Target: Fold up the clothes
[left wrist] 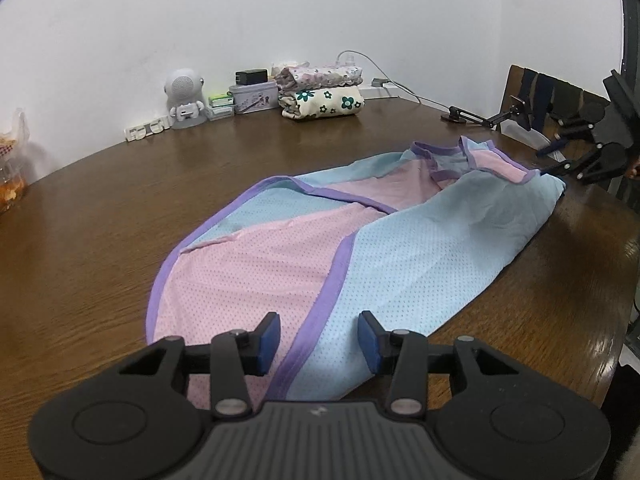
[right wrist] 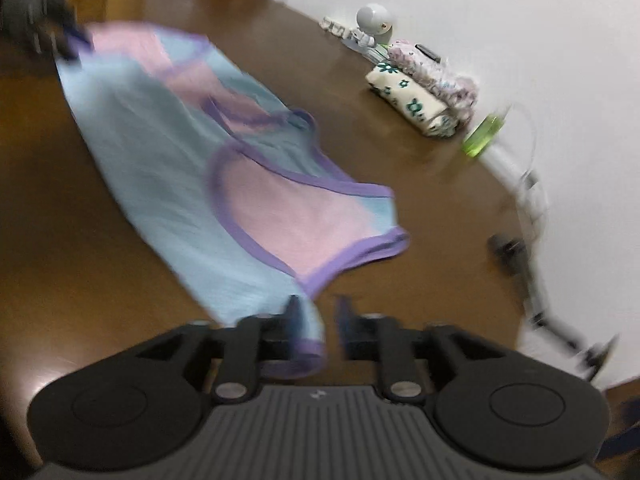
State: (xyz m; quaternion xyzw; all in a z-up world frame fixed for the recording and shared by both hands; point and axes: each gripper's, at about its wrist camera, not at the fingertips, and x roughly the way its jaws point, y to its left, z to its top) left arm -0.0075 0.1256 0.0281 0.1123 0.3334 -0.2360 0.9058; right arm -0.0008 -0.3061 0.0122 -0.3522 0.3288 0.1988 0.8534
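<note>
You have one pink-and-blue mesh vest (left wrist: 320, 240) spread on the wooden table (left wrist: 100, 220), and two folded garments (left wrist: 320, 92) stacked by the wall. Your left gripper (left wrist: 319, 340) gapes over the hem; your right gripper (right wrist: 316, 328), blurred, looks parted around a corner.

Bare table (left wrist: 100, 216) lay open left of the garment (left wrist: 320, 240), while folded clothes (left wrist: 322, 102) and a speaker (left wrist: 184, 96) crowded the wall.

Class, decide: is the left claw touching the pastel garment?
Cannot tell. In the left wrist view, the open left claw straddles the garment, its pads overlapping cloth without showing plain contact.
</note>
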